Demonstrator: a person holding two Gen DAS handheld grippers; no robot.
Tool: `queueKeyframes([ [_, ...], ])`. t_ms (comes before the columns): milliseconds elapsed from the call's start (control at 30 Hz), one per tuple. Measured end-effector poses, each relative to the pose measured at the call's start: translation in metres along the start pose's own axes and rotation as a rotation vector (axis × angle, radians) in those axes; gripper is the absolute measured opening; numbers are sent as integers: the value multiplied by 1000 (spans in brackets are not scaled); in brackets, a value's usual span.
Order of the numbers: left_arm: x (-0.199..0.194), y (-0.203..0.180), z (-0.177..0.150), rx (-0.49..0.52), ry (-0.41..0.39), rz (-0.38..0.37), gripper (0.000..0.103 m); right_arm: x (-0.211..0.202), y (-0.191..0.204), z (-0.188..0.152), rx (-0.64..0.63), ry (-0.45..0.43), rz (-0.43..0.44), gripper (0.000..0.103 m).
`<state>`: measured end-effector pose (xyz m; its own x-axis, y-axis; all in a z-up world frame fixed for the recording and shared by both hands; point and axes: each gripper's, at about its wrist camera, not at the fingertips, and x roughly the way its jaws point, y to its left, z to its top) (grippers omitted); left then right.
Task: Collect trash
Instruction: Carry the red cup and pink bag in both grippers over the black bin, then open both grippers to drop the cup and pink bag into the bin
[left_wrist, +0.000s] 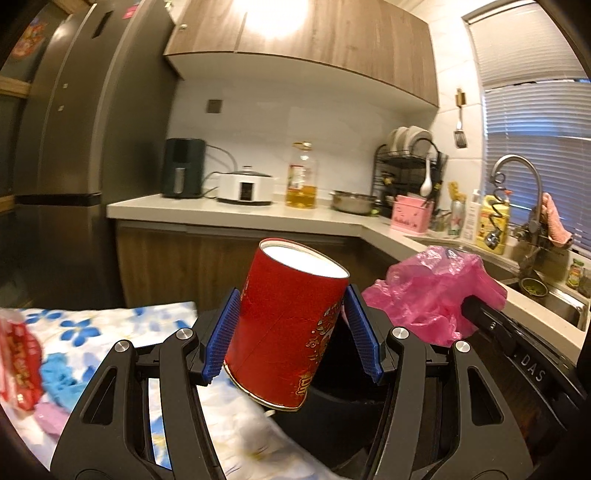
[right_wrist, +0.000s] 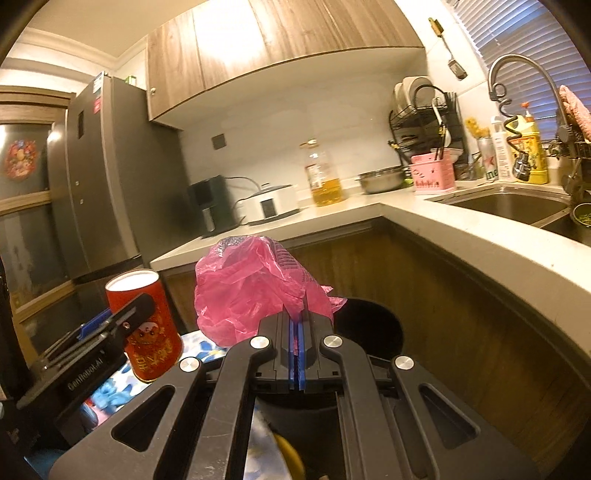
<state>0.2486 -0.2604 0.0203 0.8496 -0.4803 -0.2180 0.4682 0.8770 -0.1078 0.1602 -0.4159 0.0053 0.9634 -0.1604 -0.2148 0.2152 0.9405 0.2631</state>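
Note:
My left gripper (left_wrist: 291, 332) is shut on a red cylindrical can (left_wrist: 286, 325) with a white top and gold print, held tilted above the rim of a black trash bin (left_wrist: 343, 402). The can also shows in the right wrist view (right_wrist: 147, 325). My right gripper (right_wrist: 297, 343) is shut on a crumpled pink plastic bag (right_wrist: 251, 291), held up above the black bin (right_wrist: 369, 325). The bag shows to the right in the left wrist view (left_wrist: 432, 291).
A table with a blue-flowered cloth (left_wrist: 110, 332) lies to the left with a red packet (left_wrist: 18, 365) on it. An L-shaped counter (right_wrist: 461, 236) with a sink (right_wrist: 506, 206), oil bottle (left_wrist: 301, 177) and appliances runs behind. A grey fridge (left_wrist: 62, 122) stands at left.

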Motion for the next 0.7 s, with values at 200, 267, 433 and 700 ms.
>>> queueKeyframes([
  [200,27,-14,-7,-1,1,-61,57,13,-15,1,-5,7,-34,2],
  [267,33,-17,-9,3,1,-70,57,19,-20,1,-6,12,-45,2],
  [433,44,-21,-13,13,-3,-87,58,28,-26,3,-5,22,-51,3],
  [700,60,-18,-20,-5,10,-124,58,44,-27,0,-26,56,-44,3],
])
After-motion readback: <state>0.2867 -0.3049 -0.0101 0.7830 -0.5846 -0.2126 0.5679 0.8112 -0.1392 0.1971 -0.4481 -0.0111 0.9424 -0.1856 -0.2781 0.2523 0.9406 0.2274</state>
